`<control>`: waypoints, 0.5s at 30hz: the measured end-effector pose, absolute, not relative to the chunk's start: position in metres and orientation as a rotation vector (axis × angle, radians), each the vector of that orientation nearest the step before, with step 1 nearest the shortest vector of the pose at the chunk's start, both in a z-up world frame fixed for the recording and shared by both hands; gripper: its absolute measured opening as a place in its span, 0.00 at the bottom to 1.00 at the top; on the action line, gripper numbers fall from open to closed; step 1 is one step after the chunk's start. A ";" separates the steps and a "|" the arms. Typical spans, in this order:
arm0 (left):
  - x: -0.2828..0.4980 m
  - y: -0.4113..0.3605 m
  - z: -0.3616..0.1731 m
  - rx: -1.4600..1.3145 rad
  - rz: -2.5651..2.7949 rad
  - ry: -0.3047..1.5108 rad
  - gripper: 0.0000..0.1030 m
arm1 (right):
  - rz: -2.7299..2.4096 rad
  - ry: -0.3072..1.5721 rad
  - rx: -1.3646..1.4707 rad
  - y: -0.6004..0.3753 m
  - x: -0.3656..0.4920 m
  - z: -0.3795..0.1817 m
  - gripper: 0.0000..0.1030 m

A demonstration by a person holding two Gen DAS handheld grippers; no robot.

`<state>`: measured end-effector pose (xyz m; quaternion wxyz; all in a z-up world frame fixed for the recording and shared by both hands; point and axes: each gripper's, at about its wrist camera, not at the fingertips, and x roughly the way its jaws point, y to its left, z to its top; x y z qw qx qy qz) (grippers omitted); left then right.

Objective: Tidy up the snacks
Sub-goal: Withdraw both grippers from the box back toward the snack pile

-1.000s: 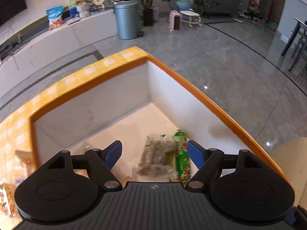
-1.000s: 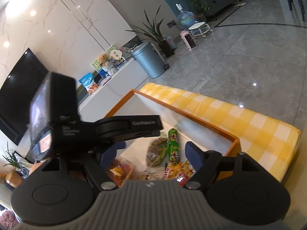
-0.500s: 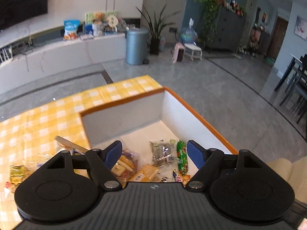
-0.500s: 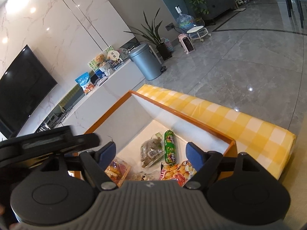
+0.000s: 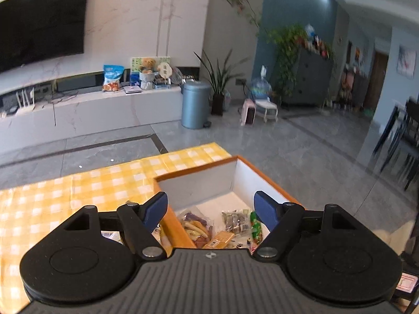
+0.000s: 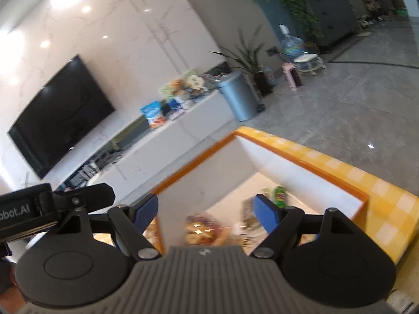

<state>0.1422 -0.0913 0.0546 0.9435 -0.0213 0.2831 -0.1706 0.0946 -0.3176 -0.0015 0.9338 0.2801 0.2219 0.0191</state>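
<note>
Snacks: I see the green tube snack (image 5: 256,227), the brown packet (image 5: 235,222) and the orange bar (image 5: 219,238) lying in the orange-rimmed box (image 5: 264,176).
Box: it sits on the worktop with the yellow checked cloth (image 5: 78,196).
Left view only: sharp packets, plus cloth to the box's left.
Right view only: blurred snacks, the box's far wall, the other rig at left.
Left gripper (image 5: 210,206): my fingers spread wide, holding nothing, above the box.
Right gripper (image 6: 207,209): wide too, nothing between them.
</note>
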 end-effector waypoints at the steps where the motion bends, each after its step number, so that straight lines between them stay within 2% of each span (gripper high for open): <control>1: 0.139 -0.082 0.059 -0.065 -0.345 0.574 0.86 | 0.068 0.445 0.574 -0.313 0.092 0.003 0.76; 8: 0.111 -0.022 0.078 -0.029 -0.235 0.454 0.86 | 0.259 0.398 0.520 -0.260 0.084 0.026 0.76; 15: 0.095 0.021 0.054 0.026 -0.054 0.389 0.86 | 0.297 0.386 0.453 -0.200 0.091 0.013 0.76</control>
